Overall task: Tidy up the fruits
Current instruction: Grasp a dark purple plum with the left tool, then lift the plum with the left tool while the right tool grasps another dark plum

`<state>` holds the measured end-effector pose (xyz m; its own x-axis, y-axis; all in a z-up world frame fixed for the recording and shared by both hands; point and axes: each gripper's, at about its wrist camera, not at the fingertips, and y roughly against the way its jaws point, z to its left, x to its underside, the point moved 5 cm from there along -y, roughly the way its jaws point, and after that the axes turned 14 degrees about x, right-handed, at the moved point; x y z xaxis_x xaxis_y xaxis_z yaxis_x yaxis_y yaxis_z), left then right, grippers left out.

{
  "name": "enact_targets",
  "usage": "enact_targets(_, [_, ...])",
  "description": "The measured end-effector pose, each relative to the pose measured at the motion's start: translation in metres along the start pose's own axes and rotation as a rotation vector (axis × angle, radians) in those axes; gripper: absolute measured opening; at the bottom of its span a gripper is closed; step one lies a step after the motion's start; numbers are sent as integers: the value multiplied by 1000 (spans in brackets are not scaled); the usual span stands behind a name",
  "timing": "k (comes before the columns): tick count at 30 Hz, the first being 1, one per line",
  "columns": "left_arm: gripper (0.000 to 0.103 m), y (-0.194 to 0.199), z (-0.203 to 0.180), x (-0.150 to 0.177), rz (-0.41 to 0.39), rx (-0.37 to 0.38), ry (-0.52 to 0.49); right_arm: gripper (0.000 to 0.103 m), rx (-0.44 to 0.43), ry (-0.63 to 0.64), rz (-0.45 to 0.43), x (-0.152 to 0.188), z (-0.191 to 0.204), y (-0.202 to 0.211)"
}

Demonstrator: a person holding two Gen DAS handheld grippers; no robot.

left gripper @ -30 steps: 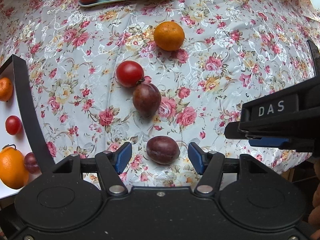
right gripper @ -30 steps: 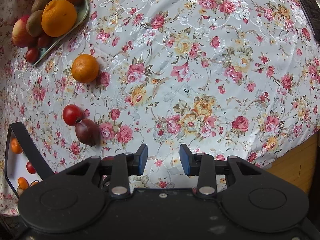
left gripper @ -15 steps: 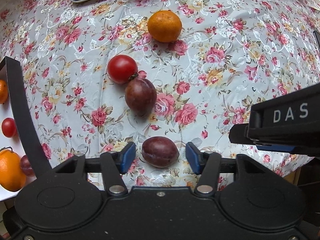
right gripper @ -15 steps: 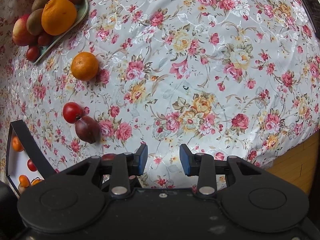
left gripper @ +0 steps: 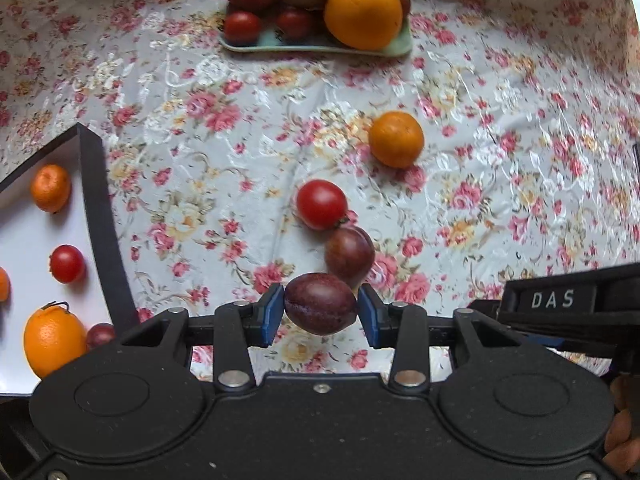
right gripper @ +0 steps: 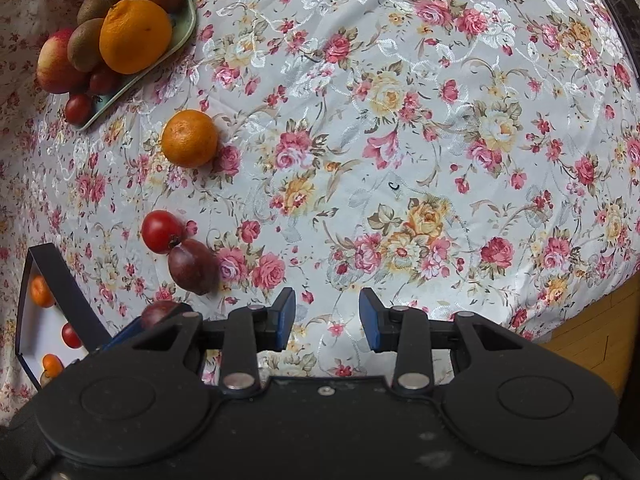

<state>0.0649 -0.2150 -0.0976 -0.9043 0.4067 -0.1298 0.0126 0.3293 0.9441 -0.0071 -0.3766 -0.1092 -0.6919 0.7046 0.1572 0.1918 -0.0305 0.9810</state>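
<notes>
Left gripper clamped on dark plum, raised above floral tablecloth just short of second plum touching red tomato, tangerine beyond, white box at left; right gripper parted, holding nothing.

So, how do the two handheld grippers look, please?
Both the left gripper and the right gripper have matte black plastic bodies with two round discs, silver rivets and blue-padded fingers. A white "DAS" marking shows on the right one's side.
</notes>
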Motion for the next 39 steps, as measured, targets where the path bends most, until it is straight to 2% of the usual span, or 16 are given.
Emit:
enact_targets(7, [48, 25, 27, -12, -64, 6, 68, 38, -65, 22, -68, 2, 27, 10])
enact_targets(15, [48, 42, 46, -11, -91, 21, 102, 38, -140, 36, -90, 9, 61, 16])
enact_targets(22, [48, 53, 66, -10, -110, 29, 142, 38, -81, 89, -145, 13, 90, 10])
enact_targets(31, [48, 64, 84, -7, -120, 53, 160, 39, -13, 117, -145, 13, 118, -11])
enact_targets(35, [48, 69, 94, -6, -129, 58, 175, 39, 72, 133, -210, 12, 128, -17])
enact_targets(39, [48, 76, 104, -5, -140, 61, 196, 33, 130, 182, -256, 12, 133, -22])
